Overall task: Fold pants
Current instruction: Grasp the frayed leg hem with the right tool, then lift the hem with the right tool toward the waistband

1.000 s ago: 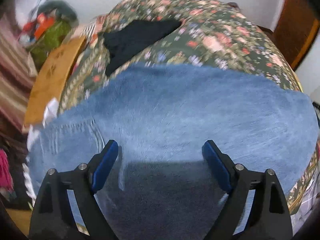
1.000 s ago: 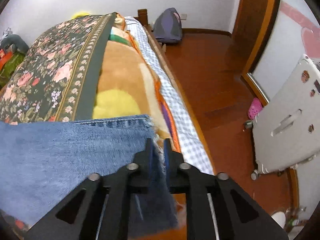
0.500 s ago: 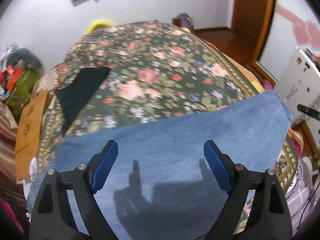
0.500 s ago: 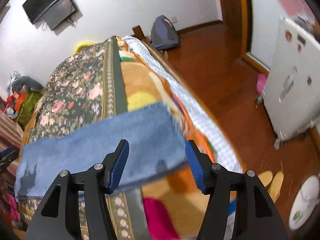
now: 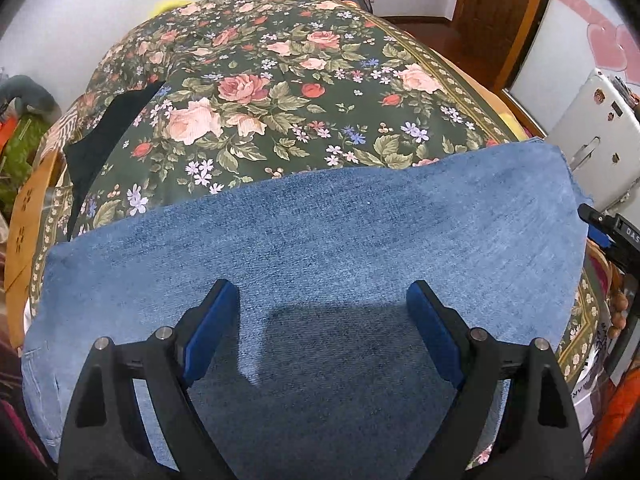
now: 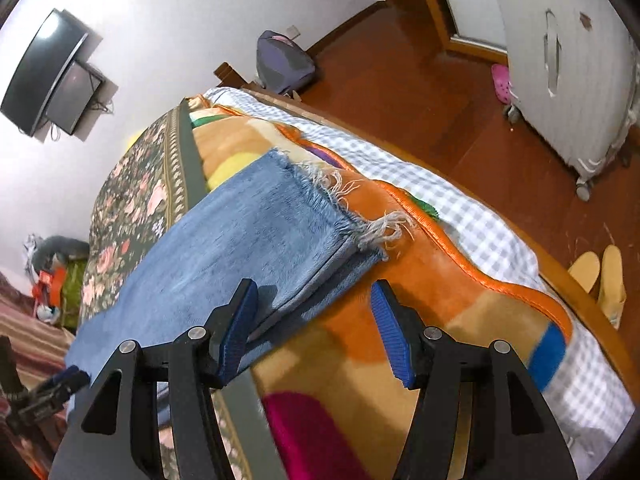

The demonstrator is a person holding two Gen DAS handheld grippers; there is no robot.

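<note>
Lying flat, jeans [image 5: 320, 232] fray at bed edge [image 6: 440, 208]; both grippers' fingers [image 5: 218, 328] spread, empty

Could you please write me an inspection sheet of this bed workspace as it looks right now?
Surface: floral bedspread over a colourful blanket.
Job's things: jeans lying flat in layers, frayed hem at the bed's edge.
Clutter: black garment on the bedspread.
Grippers: left claw open above the denim; right claw open, holding nothing.
Cables: wires under the wall screen.
Surroundings: backpack, slippers, pink shoe.
</note>
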